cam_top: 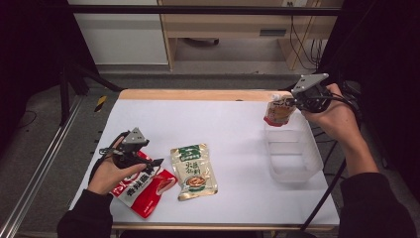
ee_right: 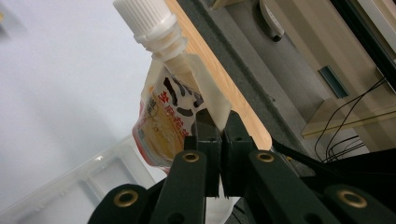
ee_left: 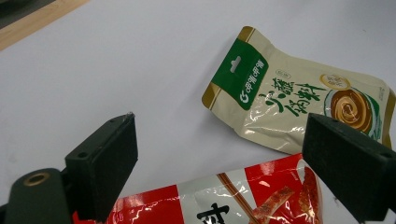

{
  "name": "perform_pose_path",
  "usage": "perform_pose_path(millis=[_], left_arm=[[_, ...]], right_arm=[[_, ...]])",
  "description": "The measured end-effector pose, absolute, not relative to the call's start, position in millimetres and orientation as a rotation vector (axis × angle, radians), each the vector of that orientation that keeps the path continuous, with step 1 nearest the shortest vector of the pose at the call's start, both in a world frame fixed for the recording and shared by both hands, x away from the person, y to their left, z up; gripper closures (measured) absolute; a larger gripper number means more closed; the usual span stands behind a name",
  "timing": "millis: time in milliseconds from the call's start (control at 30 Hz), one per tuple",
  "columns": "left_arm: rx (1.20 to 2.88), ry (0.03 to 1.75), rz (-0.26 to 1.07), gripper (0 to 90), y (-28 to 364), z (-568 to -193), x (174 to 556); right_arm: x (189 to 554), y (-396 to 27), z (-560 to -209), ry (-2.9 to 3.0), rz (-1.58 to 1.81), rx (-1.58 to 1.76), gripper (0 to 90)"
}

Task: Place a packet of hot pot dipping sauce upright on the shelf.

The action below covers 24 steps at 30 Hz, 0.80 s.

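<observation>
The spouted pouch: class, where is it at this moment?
The spouted pouch hangs from the shut right gripper at the high view's right, above the far end of the clear plastic bin.

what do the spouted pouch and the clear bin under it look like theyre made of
The white-capped spouted pouch looks like flexible printed plastic film: it creases where the right claw pinches its edge; the ribbed cap looks like hard plastic. The clear rectangular bin seems to be rigid translucent plastic, since the table shows through its walls.

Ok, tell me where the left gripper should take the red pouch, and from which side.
Grip the red pouch at its free long edge facing the green pouch, coming from above. It lies flat, so only a thin edge fits between the open jaws of the left gripper, which hangs over it.
</observation>
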State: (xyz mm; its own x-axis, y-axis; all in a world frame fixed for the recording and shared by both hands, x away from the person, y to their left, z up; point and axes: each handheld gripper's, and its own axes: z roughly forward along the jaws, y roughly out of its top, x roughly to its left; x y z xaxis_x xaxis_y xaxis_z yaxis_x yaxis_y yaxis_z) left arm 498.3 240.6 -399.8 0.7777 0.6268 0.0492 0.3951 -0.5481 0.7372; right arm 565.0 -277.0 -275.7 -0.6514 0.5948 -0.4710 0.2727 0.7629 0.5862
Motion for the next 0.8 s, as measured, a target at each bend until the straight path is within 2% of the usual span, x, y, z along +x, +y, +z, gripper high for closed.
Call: perform_pose_path(millis=[800], left_arm=[[2.228,0.766,0.399,10.4,242.5,-401.4,500.1]], right_arm=[[587.5,-288.2,-308.8,2.354,0.567,0.654,88.4]])
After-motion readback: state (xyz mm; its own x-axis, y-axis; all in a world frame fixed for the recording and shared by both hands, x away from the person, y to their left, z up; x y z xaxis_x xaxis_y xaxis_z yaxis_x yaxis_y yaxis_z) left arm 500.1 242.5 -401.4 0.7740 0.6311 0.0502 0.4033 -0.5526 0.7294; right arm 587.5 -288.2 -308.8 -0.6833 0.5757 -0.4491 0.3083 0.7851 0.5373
